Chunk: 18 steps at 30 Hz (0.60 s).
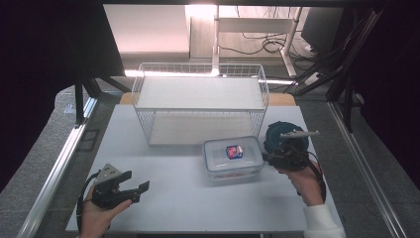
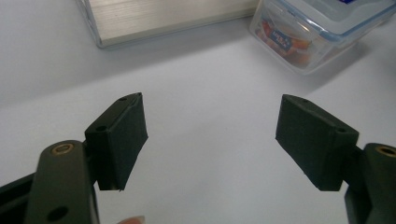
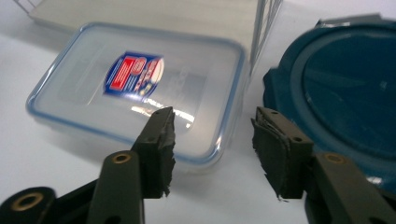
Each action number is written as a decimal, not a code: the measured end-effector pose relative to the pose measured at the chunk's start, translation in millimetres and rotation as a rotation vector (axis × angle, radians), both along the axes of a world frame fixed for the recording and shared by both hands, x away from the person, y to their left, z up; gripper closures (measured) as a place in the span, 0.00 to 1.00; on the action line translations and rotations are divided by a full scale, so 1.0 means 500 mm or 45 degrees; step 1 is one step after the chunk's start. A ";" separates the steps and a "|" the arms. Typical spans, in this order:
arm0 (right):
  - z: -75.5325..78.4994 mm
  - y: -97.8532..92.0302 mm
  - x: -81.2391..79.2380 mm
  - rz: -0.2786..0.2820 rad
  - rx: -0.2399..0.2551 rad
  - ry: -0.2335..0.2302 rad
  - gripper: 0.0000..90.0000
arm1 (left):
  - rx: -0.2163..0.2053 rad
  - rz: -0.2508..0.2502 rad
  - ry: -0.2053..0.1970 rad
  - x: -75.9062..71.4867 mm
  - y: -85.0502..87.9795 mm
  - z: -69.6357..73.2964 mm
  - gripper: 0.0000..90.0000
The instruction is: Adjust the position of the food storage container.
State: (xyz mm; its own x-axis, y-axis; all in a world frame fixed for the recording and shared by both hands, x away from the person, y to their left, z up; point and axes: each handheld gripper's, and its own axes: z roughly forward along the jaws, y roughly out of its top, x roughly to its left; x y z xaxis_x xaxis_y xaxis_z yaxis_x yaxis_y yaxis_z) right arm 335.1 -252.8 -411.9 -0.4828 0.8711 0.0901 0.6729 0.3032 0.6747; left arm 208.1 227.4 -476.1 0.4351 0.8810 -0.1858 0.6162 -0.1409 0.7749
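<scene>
Clear plastic, blue-rimmed and lidded, the food container (image 1: pixel 233 157) sits on my white surface (image 1: pixel 173 203) just in front of the wire basket (image 1: pixel 200 101), with a dark blue round container (image 1: pixel 283 135) close at its right. My right hand-held gripper (image 3: pixel 212 142) hovers over the clear container's near corner, jaws spread, pinching nothing. My left hand-held gripper (image 2: pixel 210 140) stands well apart, jaws spread and empty.

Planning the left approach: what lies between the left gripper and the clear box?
Nothing. The high view shows bare white table between the left gripper and the clear box; the left gripper view shows the same bare stretch ahead of its open jaws.
</scene>
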 end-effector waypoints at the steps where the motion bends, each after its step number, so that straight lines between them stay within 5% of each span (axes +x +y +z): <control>1: 0.000 0.000 0.000 0.000 0.000 0.000 0.56 | 0.000 0.000 0.000 0.000 0.000 0.000 0.27; 12: 0.002 0.021 0.094 0.014 -0.024 0.094 0.73 | 0.015 0.015 0.045 0.012 -0.010 -0.023 0.27; 18: -0.014 0.038 0.135 0.003 -0.115 0.154 0.90 | 0.017 0.020 0.051 0.010 -0.006 -0.027 0.27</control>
